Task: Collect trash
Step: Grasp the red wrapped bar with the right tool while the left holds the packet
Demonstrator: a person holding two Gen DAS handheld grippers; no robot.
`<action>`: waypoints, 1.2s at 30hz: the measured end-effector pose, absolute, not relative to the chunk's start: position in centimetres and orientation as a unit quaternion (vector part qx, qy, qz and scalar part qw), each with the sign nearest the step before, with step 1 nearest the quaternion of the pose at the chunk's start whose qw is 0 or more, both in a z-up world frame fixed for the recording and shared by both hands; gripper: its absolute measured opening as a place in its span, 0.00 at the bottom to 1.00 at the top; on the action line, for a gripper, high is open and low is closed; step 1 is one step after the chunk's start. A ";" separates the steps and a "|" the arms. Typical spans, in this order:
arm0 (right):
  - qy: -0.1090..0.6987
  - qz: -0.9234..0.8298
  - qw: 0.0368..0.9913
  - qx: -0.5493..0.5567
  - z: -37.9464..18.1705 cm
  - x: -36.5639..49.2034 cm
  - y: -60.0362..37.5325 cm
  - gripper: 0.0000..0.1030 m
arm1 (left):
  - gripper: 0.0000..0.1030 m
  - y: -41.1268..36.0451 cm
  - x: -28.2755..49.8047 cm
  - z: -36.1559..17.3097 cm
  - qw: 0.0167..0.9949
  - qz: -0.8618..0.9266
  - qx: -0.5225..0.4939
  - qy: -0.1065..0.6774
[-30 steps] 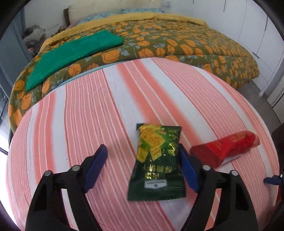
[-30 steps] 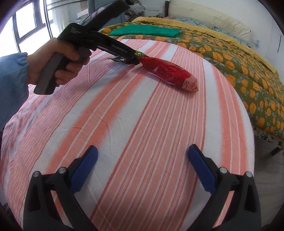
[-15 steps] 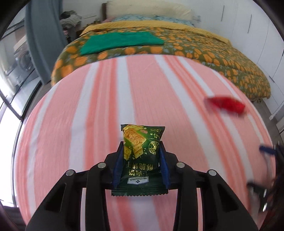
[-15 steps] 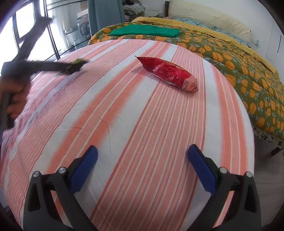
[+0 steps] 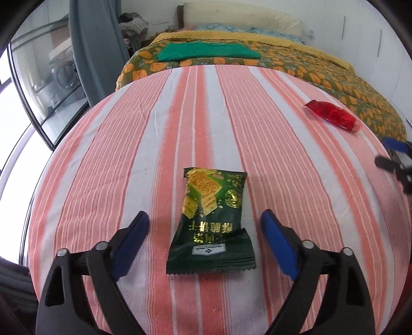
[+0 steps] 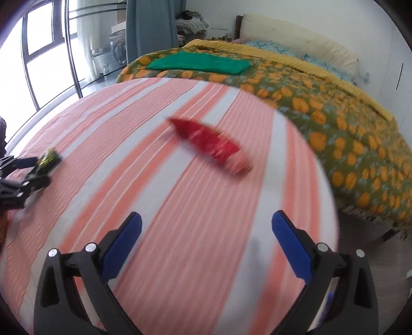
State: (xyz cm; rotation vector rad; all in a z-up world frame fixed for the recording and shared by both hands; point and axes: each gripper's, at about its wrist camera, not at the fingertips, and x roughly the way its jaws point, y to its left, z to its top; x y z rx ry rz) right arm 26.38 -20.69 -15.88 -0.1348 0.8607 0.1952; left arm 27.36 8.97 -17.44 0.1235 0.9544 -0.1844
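Trash: 1 green packet point(image 5: 211, 224), 1 red wrapper point(image 5: 332, 116), well apart

Home bedroom (made bed point(image 5: 296, 61), pillow point(image 6: 296, 38), washing machine point(image 6: 118, 51))

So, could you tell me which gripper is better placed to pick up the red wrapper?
Probably the right gripper: it is open, with the red wrapper ahead. The left gripper straddles the green packet.

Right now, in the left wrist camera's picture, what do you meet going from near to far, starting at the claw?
Left claw with blue pads, open → dark green crinkly cracker packet on the pink-and-white striped cloth → shiny red plastic wrapper → folded green cloth on the orange-flowered bedspread → cream pillow.
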 end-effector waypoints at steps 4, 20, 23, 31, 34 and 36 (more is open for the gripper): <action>0.445 0.123 0.880 -0.108 -16.3 31.9 -21.5 0.95 | 0.94 9.2 27.7 -17.7 0.879 -0.088 0.055 0.465; 0.471 0.162 0.867 -0.028 -15.2 30.1 -18.5 0.25 | 0.94 9.2 27.9 -17.8 0.879 -0.090 0.050 0.465; 0.485 0.156 0.861 -0.016 -14.5 25.5 -16.6 0.25 | 0.94 9.2 27.9 -17.8 0.879 -0.090 0.050 0.465; 0.470 0.189 0.861 0.048 -14.0 21.1 -12.8 0.25 | 0.94 9.2 27.9 -17.8 0.879 -0.090 0.050 0.465; 0.469 0.165 0.867 0.042 -14.8 22.7 -12.7 0.25 | 0.94 9.2 27.9 -17.8 0.879 -0.090 0.050 0.465; 0.467 0.149 0.871 0.036 -15.5 23.9 -12.6 0.28 | 0.94 9.2 27.9 -17.8 0.879 -0.090 0.050 0.465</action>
